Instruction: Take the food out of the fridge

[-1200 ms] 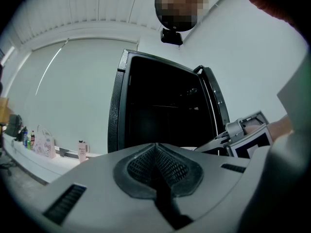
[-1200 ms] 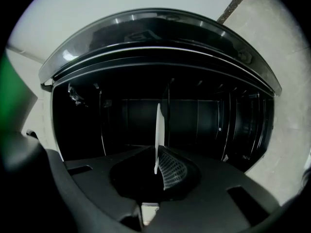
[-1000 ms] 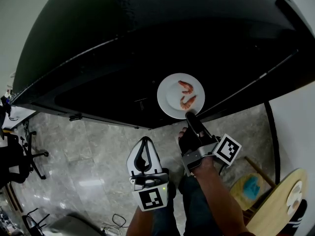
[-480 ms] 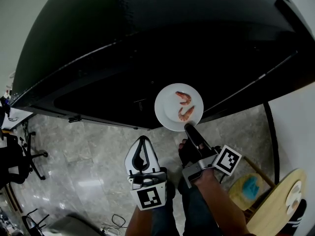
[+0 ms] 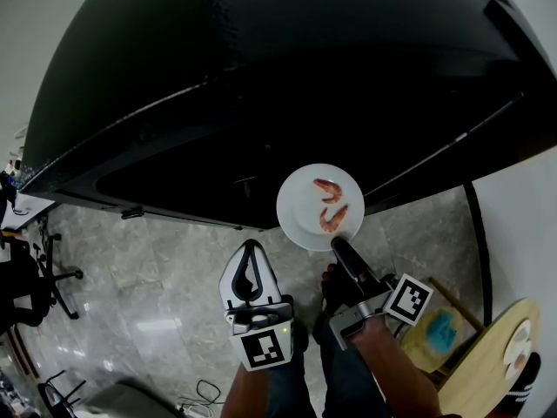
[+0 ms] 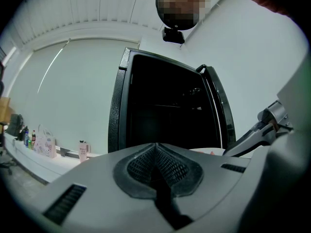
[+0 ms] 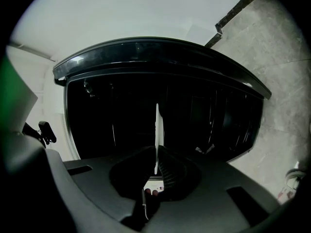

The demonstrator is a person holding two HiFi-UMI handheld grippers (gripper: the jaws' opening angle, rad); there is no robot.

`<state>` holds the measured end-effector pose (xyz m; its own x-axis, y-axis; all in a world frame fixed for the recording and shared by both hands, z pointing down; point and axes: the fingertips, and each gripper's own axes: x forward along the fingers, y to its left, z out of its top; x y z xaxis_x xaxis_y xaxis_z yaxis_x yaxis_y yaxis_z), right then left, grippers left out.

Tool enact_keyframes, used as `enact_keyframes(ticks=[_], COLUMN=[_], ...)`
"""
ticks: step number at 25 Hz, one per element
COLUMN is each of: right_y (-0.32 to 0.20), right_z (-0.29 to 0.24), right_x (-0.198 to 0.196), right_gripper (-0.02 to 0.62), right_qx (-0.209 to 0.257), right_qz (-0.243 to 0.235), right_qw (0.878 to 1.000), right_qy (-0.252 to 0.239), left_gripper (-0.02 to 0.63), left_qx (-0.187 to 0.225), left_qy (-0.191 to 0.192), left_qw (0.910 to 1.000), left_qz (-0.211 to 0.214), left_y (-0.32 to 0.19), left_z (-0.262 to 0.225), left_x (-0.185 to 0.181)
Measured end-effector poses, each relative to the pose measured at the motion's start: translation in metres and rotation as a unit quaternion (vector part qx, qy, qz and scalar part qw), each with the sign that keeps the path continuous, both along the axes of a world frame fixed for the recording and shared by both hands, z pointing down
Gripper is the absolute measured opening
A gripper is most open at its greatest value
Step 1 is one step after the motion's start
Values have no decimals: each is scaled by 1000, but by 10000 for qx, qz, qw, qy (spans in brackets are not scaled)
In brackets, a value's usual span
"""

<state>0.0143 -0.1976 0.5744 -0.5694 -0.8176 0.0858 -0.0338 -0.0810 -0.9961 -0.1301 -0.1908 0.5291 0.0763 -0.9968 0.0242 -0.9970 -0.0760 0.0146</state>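
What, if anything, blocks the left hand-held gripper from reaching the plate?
Probably yes, reachable: nothing lies between the shut left hand-held gripper and the plate, whose near rim the right hand-held gripper holds.

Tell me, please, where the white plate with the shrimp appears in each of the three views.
Head view: the plate sits just below centre, before the dark fridge.
Left gripper view: plate is a thin pale sliver, low and right of centre, under the fridge opening.
Right gripper view: plate is an edge-on white line at centre, clamped between the jaws.
Shared landmark: the open black fridge.
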Motion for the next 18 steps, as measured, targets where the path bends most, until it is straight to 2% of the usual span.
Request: enact_keyframes(ticks=[18], right_y=[25], right_z=[0], right_x=[15], right_gripper=[32], right_qx=[-146], right_qz=[-10], right_qw=[9999], right_qy=[-75], left_gripper=[14], left_qx=[-28], left_qy=[-52], left_qw=[10000], left_qz=[-36], left_y=[0], left_z=[2], left_x=[-1])
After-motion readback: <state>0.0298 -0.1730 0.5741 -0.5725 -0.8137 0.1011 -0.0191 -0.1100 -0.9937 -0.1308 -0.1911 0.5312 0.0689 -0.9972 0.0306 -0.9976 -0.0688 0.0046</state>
